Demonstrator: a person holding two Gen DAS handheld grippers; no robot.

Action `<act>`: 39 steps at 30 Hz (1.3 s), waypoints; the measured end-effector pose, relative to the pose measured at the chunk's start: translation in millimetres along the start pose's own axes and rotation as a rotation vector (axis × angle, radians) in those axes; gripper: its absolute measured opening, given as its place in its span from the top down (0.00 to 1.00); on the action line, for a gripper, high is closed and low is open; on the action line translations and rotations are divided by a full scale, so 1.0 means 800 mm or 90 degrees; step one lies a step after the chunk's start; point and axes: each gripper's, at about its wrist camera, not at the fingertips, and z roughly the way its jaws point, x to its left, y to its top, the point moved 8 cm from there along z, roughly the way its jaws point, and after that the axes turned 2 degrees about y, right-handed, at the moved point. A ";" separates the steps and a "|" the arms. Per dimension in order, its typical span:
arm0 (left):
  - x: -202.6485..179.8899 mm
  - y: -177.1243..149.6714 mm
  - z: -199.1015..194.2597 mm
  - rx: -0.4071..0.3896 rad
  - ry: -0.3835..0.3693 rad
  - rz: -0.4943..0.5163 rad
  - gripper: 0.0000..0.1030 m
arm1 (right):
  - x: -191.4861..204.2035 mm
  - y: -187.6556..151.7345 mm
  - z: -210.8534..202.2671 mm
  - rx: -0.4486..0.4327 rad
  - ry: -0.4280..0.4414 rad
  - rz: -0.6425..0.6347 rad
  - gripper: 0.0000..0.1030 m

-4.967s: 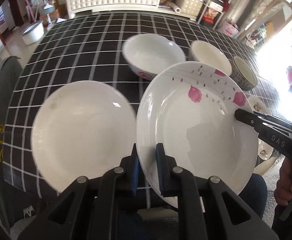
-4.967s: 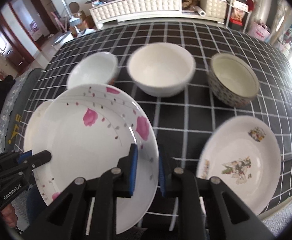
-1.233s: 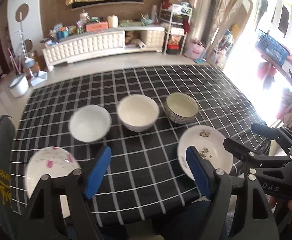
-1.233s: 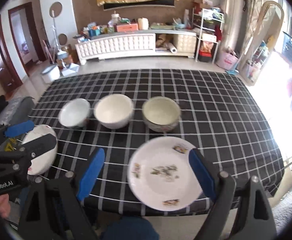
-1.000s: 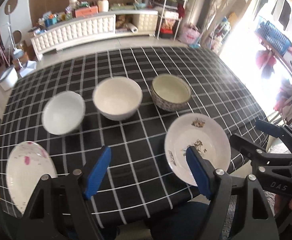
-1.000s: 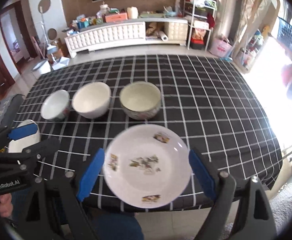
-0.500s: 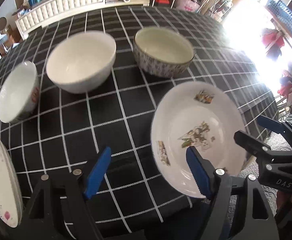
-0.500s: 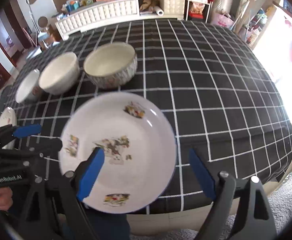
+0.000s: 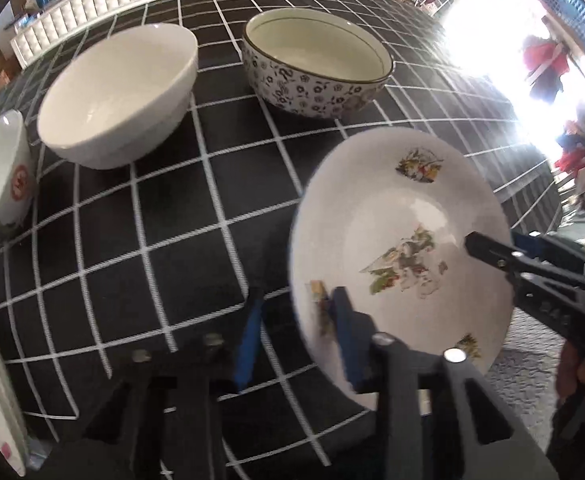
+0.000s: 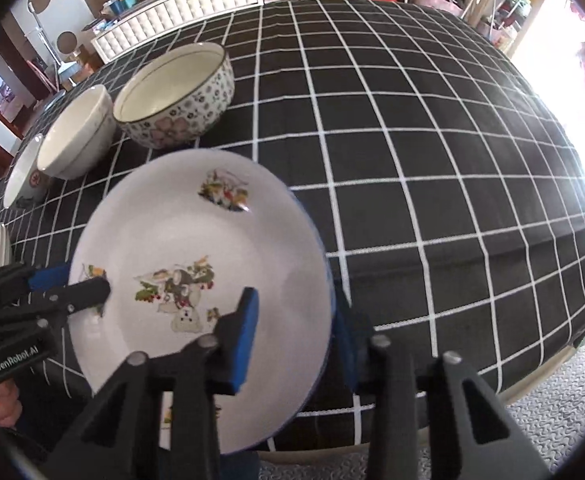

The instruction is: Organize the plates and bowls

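White plate (image 10: 196, 248) with printed motifs, empty, at worktop (image 10: 412, 160) near edge; left tool (image 9: 296, 332) and right tool (image 10: 296, 332) closing over opposite rims. Three bowls behind: patterned bowl (image 9: 316, 64), white bowl (image 9: 116, 92), small bowl (image 9: 0, 184), all empty.

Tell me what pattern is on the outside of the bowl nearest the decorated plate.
Small dark flowers on white on the patterned bowl, clearest in the left wrist view.

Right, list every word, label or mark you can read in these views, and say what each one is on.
"GenRobot.AI": white lettering on the left tool's black body, right wrist view.
Lettering on the right tool's body, left wrist view: too blurred to read.
Red round mark on the small white bowl: too blurred to read.
Decorated plate: pictures only, no words.
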 end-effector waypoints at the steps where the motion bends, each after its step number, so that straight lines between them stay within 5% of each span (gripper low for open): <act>1: -0.002 0.000 -0.001 -0.001 -0.003 0.002 0.77 | -0.001 -0.001 -0.001 -0.002 -0.006 -0.001 0.72; 19: 0.006 -0.007 -0.026 -0.033 0.029 0.004 0.84 | 0.025 -0.004 -0.029 -0.028 0.015 0.005 0.76; 39: 0.209 -0.095 -0.195 -0.126 0.099 -0.161 0.84 | 0.274 0.015 -0.082 -0.079 0.101 -0.159 0.78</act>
